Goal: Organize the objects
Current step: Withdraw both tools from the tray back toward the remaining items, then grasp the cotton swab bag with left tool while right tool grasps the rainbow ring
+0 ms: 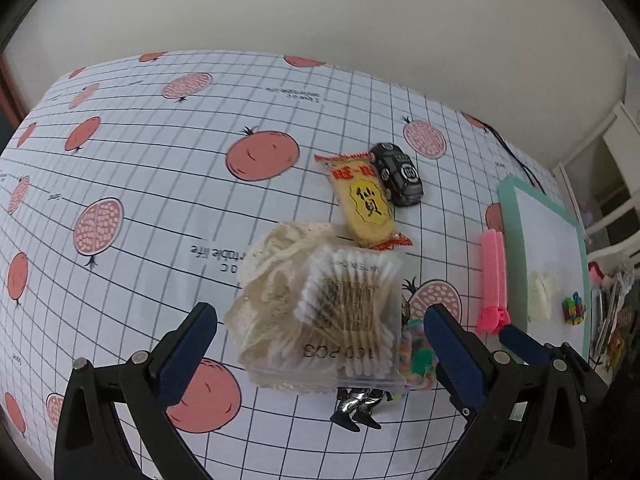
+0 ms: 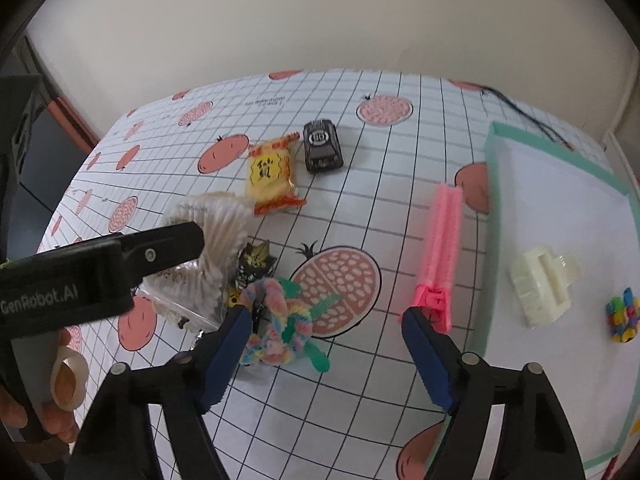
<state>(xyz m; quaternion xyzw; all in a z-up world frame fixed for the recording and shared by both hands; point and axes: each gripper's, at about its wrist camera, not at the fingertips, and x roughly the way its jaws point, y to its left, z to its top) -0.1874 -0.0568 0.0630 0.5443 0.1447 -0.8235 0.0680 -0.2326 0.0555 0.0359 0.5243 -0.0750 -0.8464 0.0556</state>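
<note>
A clear bag of cotton swabs lies on a cream lace piece, between the wide-apart fingers of my left gripper, which is open. The bag hides most of a dark toy figure. My right gripper is open above the tablecloth, with a rainbow pipe-cleaner toy against its left finger and a pink clip just beyond its right fingertip. A yellow snack packet and a black toy car sit farther back.
A teal-rimmed white tray on the right holds a cream claw clip and a small colourful bead piece. A black cord trails at the far right. A person's hand holds the left gripper's handle.
</note>
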